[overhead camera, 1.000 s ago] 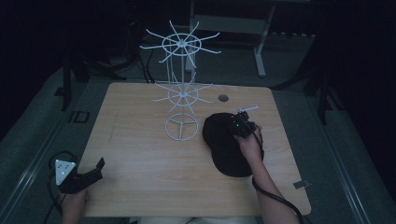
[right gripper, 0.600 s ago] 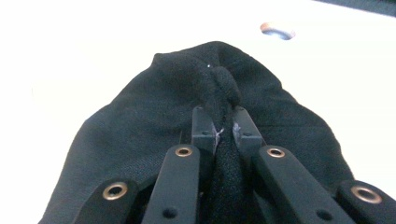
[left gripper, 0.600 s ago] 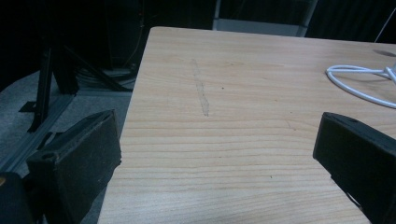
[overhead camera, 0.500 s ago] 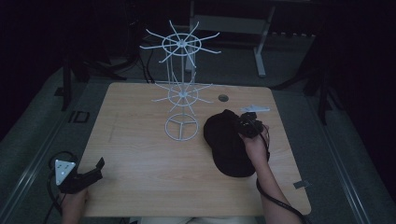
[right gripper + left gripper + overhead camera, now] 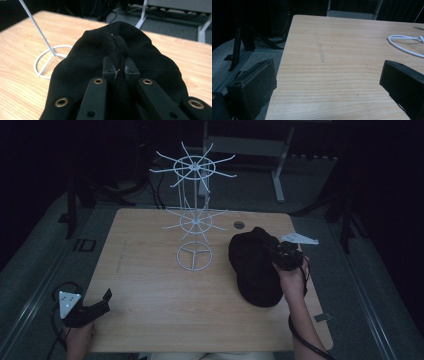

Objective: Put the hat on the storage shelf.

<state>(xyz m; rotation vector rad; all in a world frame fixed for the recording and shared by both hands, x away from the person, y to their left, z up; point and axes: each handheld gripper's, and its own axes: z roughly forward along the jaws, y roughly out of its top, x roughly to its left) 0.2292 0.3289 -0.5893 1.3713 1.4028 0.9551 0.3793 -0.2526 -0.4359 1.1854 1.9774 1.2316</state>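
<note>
From above, we see our right hand-held gripper [image 5: 281,254] pinching the black cap [image 5: 255,267] near the worktop's [image 5: 150,285] right edge. Left gripper view: our left hand-held gripper [image 5: 329,85] is spread at the near-left corner. Right gripper view: the jaws clamp cap fabric.

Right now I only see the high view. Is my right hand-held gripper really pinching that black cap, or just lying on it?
Observer: The right gripper view shows it pinching. The right hand-held gripper has a fold of the black cap squeezed between its jaws.
Operator: What about my other one?
Observer: The left hand-held gripper is open, with nothing between its jaws but bare table.
Operator: Is anything close to it?
Observer: A bit of the white wire stand, its base ring, shows ahead at the right edge of the left gripper view.
</note>
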